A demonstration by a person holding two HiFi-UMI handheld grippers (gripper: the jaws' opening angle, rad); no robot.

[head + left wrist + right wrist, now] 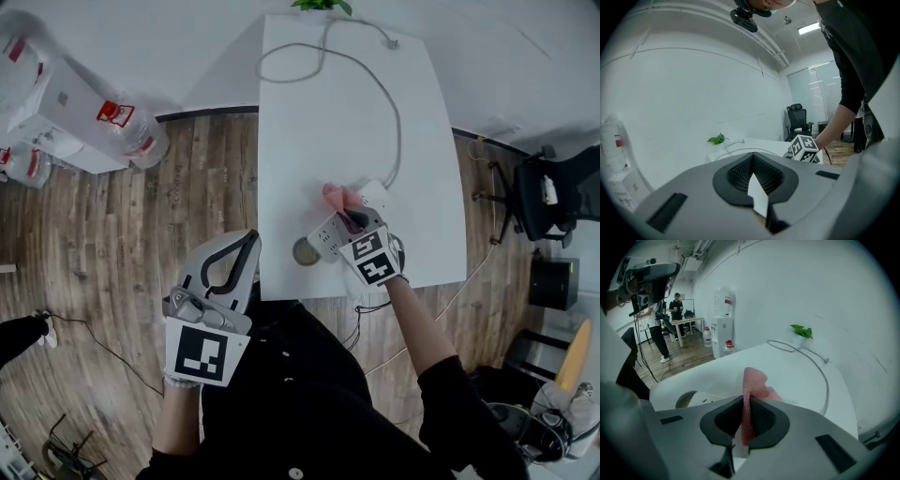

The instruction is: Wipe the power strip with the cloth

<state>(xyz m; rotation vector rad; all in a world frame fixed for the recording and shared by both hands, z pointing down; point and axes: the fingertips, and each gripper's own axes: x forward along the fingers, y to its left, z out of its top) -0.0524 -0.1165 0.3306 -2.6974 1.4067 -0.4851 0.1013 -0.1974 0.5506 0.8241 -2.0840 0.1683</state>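
Observation:
A white power strip [325, 232] lies near the front edge of the white table [309, 141]; its grey cable [395, 112] loops toward the far end. My right gripper [349, 218] hovers over the strip, shut on a pink cloth [335, 195] that bunches out past its tips. In the right gripper view the cloth [753, 380] stands up between the pads [761, 416], and a piece of the strip [707, 401] shows below left. My left gripper [249, 240] hangs off the table's left front corner, shut and holding nothing; in its own view the left gripper [752, 159] points toward the table.
A round olive disc [306, 251] sits by the strip at the front edge. A small plant [322, 5] stands at the table's far end. Water bottles and a white dispenser [70, 112] are at left, an office chair [553, 192] at right. A person [676, 310] stands far back.

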